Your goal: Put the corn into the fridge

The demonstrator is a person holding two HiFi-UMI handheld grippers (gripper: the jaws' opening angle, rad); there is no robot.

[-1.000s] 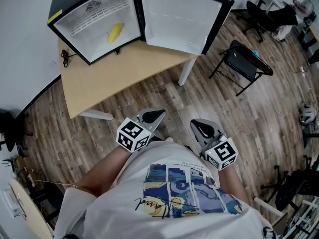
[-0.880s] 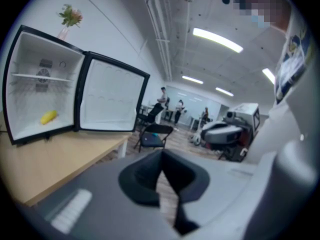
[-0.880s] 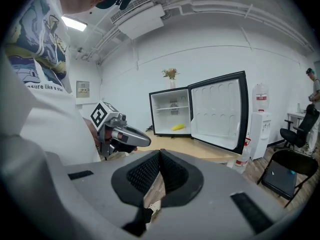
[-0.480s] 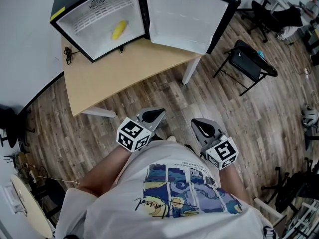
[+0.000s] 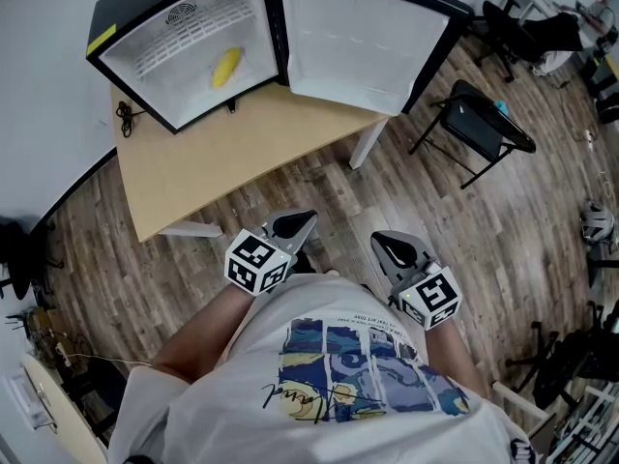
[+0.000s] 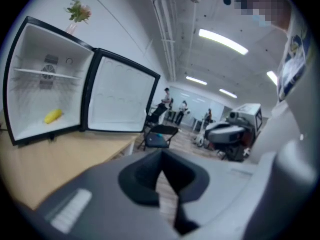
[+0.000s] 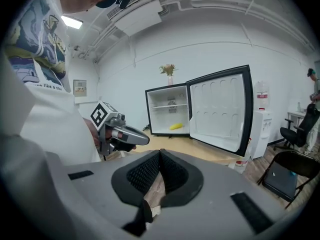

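Yellow corn [image 5: 225, 67] lay on the open fridge's [image 5: 184, 42] floor, so the left gripper [image 5: 298, 224] and right gripper [image 5: 389, 246] hung closed, empty.

corn [image 5: 225, 67] in fridge [image 5: 166, 77] (door [image 5: 353, 42] swung right) | fridge on table [image 5: 213, 158] | chair [image 5: 476, 124] right of table

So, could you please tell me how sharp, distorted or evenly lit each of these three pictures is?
Head view: sharp, evenly lit, the black white-lined mini fridge bowed by the wide lens. Left gripper view: soft throughout, strong fisheye, white ceiling strip lights blown out, yellow corn cob smeared. Right gripper view: crisper, dark rounded corners, same fisheye curve.
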